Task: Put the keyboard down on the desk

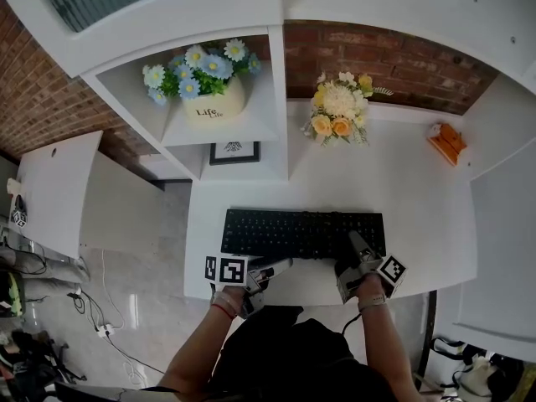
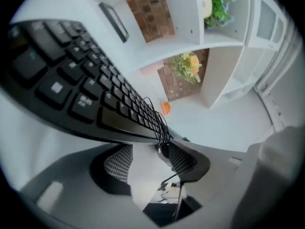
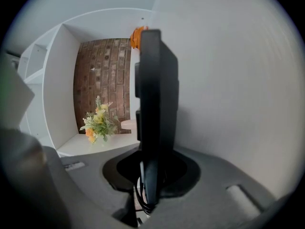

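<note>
Left gripper (image 1: 270, 268) stands with its jaws spread and nothing pressed between them: in the left gripper view (image 2: 151, 160) the ribbed pads are apart, with bare white desk showing in the gap and the black keyboard (image 2: 71, 87) running past just above them. Right gripper (image 1: 355, 256) is clamped on the keyboard's near right edge; in its own view (image 3: 149, 171) the dark slab (image 3: 157, 89) stands edge-on between the closed-in jaws. The keyboard (image 1: 301, 233) lies square to the front of the desk (image 1: 410, 191), and it looks flat on the surface, though the head view cannot quite show whether the right end is fully down. To finish well, the right end should be settled onto the desk before that grip lets go, then the gripper drawn straight back toward the person so the board is not dragged or skewed. The bundled black cable (image 2: 159, 123) at the keyboard's edge sits close to the left jaws and could snag. Both forearms reach in from the near edge, grippers pointing away from the body and angled slightly inward.
</note>
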A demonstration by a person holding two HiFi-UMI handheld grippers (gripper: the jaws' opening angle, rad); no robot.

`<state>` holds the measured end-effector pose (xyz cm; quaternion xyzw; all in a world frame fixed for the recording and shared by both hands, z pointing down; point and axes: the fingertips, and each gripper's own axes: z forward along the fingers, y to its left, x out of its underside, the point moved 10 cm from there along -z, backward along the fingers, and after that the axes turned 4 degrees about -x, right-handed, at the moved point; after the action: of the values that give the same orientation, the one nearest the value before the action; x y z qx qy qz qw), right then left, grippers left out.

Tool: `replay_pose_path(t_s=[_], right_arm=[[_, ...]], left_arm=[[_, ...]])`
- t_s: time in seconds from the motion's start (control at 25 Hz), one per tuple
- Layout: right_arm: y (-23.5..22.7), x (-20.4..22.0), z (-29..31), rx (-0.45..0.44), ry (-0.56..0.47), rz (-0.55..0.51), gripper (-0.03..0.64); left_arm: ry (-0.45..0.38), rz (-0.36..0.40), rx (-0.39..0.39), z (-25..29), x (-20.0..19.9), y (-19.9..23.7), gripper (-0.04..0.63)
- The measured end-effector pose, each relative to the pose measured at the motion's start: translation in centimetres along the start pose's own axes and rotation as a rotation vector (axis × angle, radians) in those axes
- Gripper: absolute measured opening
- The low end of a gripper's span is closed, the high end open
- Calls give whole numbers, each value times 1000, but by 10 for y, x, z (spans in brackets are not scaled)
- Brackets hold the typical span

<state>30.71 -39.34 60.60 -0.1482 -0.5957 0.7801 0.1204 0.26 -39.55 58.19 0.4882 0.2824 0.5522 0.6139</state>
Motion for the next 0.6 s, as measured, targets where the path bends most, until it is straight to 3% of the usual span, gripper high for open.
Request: replay_pose_path(t_s=[0.08,0.2,0.28,0.52,0.6], right_arm=[[0,-1,0,1,4,-1,69],[0,-1,0,-1,9,1,69],[0,-2,1,0,16,3,69],[2,-9,3,-4,69,-16,78],[4,-11,4,-33,97,-20,125]], left_arm=[[48,104,-54,1,0,-4,221],[58,163,-117,2,0,-4,161],[39,159,-136,1,1,-1,100],[0,66,-114,5,4,1,80],[-1,51,-109,6,4,2,80]])
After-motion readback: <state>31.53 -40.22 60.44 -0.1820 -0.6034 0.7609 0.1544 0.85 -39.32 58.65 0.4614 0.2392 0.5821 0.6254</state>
